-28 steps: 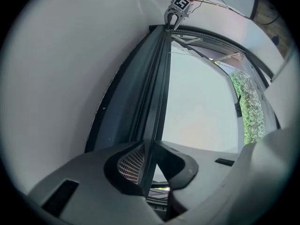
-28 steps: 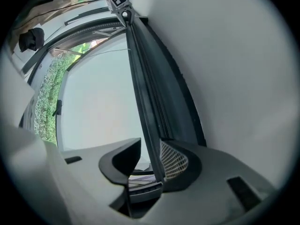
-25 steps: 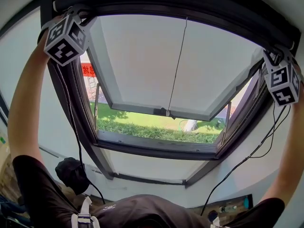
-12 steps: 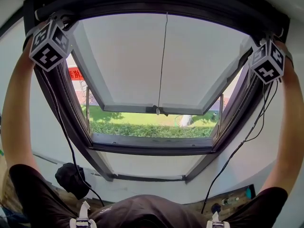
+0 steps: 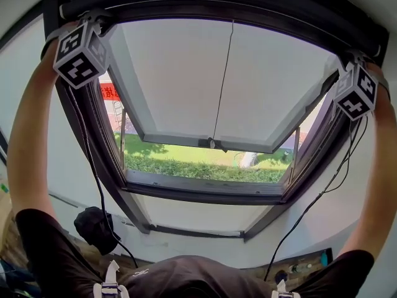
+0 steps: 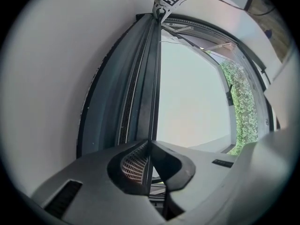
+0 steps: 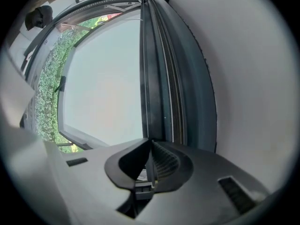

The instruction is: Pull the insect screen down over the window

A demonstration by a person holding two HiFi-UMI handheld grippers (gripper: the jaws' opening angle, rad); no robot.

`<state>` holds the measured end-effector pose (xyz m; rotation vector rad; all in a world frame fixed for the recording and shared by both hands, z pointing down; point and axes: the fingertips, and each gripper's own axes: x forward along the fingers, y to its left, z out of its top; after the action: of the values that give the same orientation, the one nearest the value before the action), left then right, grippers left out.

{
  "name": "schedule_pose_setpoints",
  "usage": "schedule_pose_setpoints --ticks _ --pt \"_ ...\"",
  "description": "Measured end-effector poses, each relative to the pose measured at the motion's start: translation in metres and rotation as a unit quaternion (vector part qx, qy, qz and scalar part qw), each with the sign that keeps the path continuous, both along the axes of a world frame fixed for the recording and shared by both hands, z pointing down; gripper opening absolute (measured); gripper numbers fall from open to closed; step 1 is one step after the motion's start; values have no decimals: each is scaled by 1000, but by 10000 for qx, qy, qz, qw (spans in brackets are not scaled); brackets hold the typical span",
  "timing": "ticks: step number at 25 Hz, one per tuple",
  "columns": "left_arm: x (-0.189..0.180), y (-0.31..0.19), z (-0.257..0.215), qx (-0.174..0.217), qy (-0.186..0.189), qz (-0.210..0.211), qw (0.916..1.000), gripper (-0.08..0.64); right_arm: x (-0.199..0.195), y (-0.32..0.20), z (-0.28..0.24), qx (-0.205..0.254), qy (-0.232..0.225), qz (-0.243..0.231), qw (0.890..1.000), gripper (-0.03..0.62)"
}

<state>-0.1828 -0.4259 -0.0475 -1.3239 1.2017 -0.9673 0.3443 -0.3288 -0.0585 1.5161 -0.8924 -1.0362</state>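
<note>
Left gripper sits at the left end and right gripper at the right end of the insect screen bar along the window frame top, with the sash below, a cord before its middle, and lawn beyond.

1. Screen's pull bar: its ends vanish inside the clamped jaws of the left gripper and right gripper.
2. Red sign: partly behind the window frame, characters unreadable.
3. Person's torso: cut by the bottom edge.
</note>
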Motion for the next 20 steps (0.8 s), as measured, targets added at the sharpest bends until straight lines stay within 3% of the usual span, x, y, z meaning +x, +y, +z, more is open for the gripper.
schedule_pose_setpoints --ticks 9,20 --pt "-1 0 47 -767 -272 -79 9967 26 -3 1 43 -824 -64 18 9966 26" --pt "-1 8 117 -1988 -626 -41 9780 25 -5 6 110 -1822 -177 0 9831 25"
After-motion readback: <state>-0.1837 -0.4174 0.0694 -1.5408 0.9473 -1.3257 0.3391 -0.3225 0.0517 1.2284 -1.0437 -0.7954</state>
